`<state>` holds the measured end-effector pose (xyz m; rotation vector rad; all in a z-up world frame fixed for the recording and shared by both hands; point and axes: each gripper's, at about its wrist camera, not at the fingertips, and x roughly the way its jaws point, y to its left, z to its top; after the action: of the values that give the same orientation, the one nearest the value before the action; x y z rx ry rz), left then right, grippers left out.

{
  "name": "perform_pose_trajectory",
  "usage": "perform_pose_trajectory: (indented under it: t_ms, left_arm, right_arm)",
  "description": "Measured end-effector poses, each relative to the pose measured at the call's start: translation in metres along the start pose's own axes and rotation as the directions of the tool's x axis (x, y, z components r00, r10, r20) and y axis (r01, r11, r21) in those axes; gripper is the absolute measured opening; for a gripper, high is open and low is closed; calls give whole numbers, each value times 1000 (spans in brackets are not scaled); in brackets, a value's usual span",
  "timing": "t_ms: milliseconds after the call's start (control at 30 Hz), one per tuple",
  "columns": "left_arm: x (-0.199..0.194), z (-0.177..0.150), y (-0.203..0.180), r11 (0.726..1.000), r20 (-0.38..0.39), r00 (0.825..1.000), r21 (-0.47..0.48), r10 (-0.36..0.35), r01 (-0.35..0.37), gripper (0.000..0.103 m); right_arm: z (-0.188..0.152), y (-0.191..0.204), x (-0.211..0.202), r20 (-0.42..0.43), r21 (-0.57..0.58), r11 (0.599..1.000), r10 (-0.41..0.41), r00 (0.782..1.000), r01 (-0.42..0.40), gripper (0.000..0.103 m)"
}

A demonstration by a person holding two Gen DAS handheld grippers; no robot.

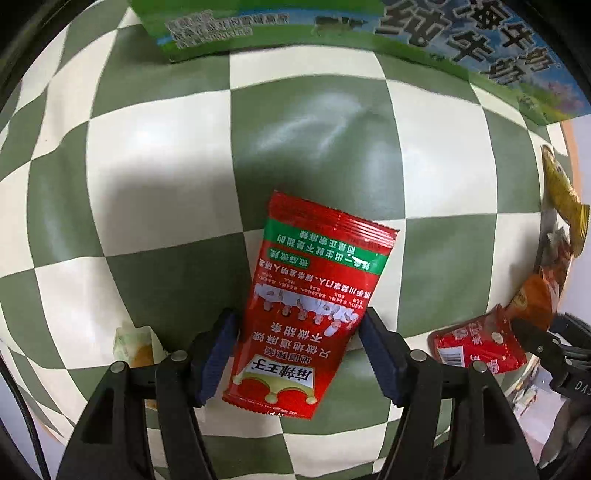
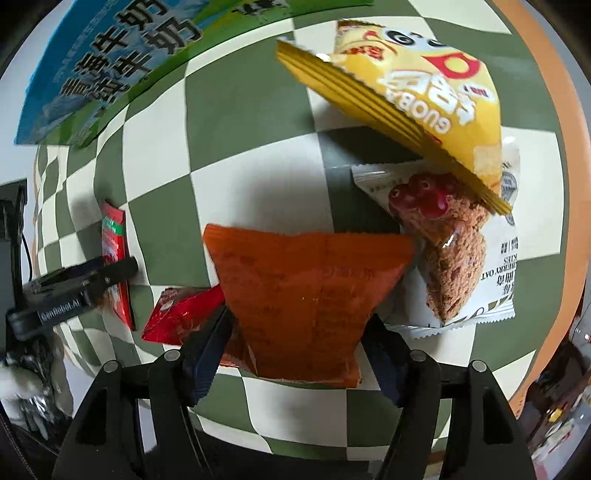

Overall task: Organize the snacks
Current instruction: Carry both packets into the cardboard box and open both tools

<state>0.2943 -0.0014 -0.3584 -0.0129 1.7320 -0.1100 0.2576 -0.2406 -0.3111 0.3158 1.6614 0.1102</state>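
In the left wrist view my left gripper [image 1: 297, 332] is shut on a red spicy-strip packet [image 1: 314, 295], holding its lower half just above the checkered cloth. In the right wrist view my right gripper [image 2: 297, 332] is shut on an orange snack bag [image 2: 303, 295]. A small red packet [image 2: 177, 314] lies just left of it, and also shows in the left wrist view [image 1: 476, 347]. A white oat cookie pack [image 2: 465, 251] lies to the right, with a yellow chip bag [image 2: 413, 96] leaning over it. The left gripper [image 2: 110, 273] shows at the far left with its red packet [image 2: 116, 254].
A green and blue milk carton box [image 1: 332, 26] stands at the far edge of the green and white checkered cloth [image 1: 166, 166]; it also shows in the right wrist view [image 2: 110, 62]. A small pale green and yellow wrapped sweet [image 1: 135, 347] lies by my left finger.
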Motion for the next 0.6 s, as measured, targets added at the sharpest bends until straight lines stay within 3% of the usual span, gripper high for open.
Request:
perform_pose_trajectory:
  t_ms: [67, 100, 133, 400, 600]
  left_arm:
    - [-6, -7, 1, 1000, 28, 1000, -13, 9, -9, 56]
    - [-10, -7, 2, 1000, 40, 999, -24, 13, -12, 56]
    - [-12, -18, 0, 999, 49, 999, -45, 12, -10, 55]
    - [-26, -55, 1, 981, 93, 992, -169, -81, 96, 54]
    - [-88, -64, -19, 968, 189, 966, -144, -176, 205, 54]
  right_arm:
    - [-2, -4, -4, 35, 21, 1000, -5, 999, 5, 70]
    - [-3, -5, -6, 44, 22, 1000, -10, 999, 10, 57]
    - [-5, -8, -8, 56, 26, 1000, -7, 998, 6, 52]
    - [-22, -14, -26, 89, 25, 999, 24, 996, -27, 49]
    - [-32, -10, -76, 159, -10, 995, 103, 982, -103, 49]
